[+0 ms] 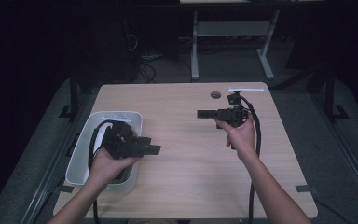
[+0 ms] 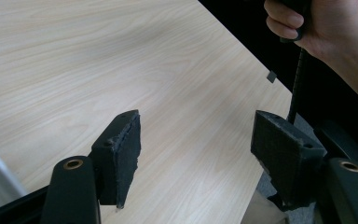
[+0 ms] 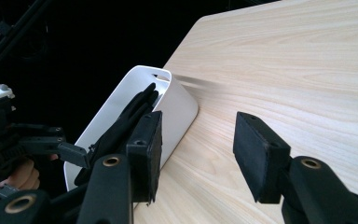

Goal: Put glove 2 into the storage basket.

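In the high view, the left gripper and the hand on it cover most of the inside of the white rectangular plastic bin at the lower left, so its contents cannot be made out there. In the right gripper view, a black glove-like thing pokes over the bin's rim at centre left; its lower part is hidden behind the near jaw, and what it is cannot be told for sure. The bin's near end is cut off behind that jaw. In the left gripper view, the other hand at the upper right is cut by the top edge, and a pale blurred strip at the lower left edge is too unclear to name.
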Demonstrator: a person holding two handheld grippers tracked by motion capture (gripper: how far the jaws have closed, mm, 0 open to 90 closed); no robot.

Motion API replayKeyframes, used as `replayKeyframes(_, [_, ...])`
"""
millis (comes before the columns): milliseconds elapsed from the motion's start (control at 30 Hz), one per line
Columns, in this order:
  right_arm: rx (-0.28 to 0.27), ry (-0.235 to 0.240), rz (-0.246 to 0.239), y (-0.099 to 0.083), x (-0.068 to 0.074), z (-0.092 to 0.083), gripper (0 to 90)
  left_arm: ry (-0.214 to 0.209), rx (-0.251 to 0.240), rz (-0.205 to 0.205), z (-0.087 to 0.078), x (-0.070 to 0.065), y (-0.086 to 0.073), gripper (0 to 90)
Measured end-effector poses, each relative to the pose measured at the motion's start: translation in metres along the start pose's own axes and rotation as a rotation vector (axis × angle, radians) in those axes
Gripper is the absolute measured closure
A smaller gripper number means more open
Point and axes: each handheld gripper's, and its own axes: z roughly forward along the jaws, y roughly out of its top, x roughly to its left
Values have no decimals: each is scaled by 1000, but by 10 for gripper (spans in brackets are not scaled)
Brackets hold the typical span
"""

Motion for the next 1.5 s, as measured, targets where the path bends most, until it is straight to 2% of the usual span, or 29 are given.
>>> replayKeyframes(633, [-39, -27, 42, -14, -24, -34, 507, -37, 28, 35, 30, -18, 10, 321])
replayKeyframes(667, [-39, -28, 43, -15, -25, -35, 506, -40, 30, 46, 32, -18, 11, 321])
replayKeyframes(1500, [-85, -69, 103, -40, -55, -76, 500, -91, 75, 62, 75, -39, 11, 302])
